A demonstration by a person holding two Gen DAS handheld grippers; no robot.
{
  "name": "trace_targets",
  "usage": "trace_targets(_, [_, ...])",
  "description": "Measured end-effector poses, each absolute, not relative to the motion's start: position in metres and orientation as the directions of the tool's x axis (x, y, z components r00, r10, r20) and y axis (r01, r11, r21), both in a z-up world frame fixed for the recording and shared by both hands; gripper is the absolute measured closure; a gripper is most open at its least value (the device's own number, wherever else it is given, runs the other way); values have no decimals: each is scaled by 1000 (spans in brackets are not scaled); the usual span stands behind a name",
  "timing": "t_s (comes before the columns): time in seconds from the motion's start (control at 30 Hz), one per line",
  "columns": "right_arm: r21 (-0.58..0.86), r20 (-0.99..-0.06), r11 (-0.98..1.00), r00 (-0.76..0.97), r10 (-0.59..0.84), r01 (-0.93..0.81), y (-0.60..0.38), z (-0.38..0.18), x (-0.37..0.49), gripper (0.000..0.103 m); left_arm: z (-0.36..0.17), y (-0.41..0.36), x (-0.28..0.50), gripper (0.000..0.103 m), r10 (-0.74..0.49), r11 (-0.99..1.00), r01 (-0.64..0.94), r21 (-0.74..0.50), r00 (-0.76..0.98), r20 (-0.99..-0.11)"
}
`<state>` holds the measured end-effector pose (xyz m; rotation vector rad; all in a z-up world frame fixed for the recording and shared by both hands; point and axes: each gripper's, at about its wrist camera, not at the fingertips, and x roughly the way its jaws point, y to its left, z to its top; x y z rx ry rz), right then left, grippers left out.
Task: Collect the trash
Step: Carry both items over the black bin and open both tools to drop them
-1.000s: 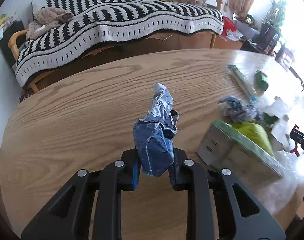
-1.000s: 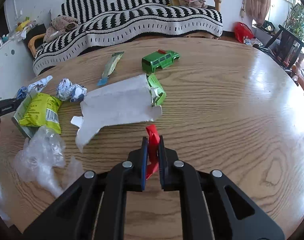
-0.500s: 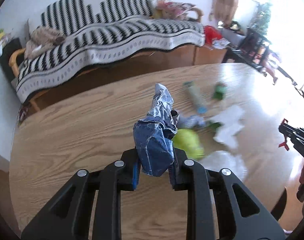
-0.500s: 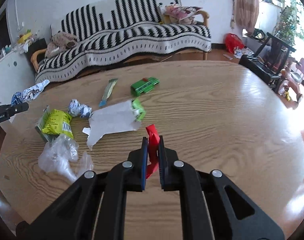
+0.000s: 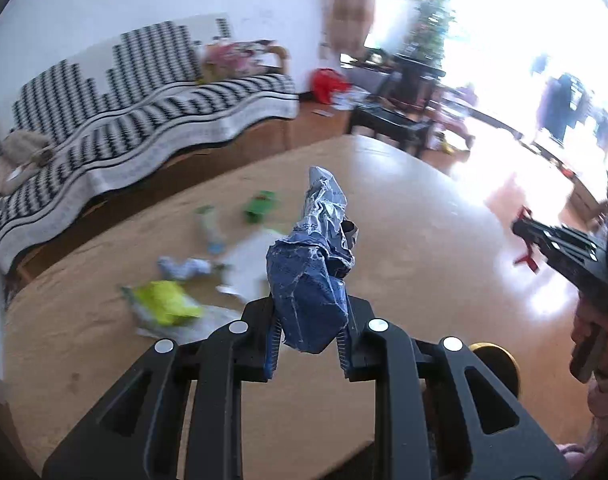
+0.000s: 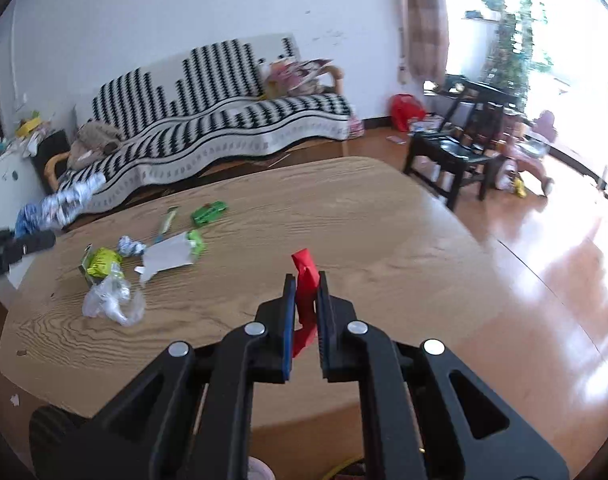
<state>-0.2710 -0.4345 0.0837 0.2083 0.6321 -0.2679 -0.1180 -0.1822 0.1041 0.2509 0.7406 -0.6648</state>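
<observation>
My left gripper (image 5: 309,332) is shut on a crumpled blue and silver wrapper (image 5: 310,280), held above the near edge of the wooden table (image 5: 404,216); the wrapper also shows in the right wrist view (image 6: 60,206). My right gripper (image 6: 305,312) is shut on a red scrap (image 6: 306,284), raised above the table's near side; it appears in the left wrist view (image 5: 524,236). On the table lie a yellow-green packet (image 6: 102,262), a clear plastic bag (image 6: 112,300), a white paper (image 6: 166,256), a small crumpled wrapper (image 6: 130,246) and a green stick wrapper (image 6: 166,222).
A green toy car (image 6: 209,213) stands on the table behind the trash. A sofa with a black and white striped cover (image 6: 208,132) is behind the table. A black chair (image 6: 452,152) stands to the right on the wooden floor.
Both grippers have pulled back and up from the table with their pieces still held. The left view has swung right, so the trash pile now lies to its left.
</observation>
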Motion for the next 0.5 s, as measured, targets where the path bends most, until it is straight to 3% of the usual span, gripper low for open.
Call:
trace_targets(0.23, [154,-614,912,760,-212,379,-469,74,-358,93,66,-259,-213,81,-540,662,746,-78,402,-740])
trace_targets(0.5, [177,-741,859,639,-205,480,-493,-4,-445,93,-24,-336,-298,81,-505,550,823,-145,189,-842])
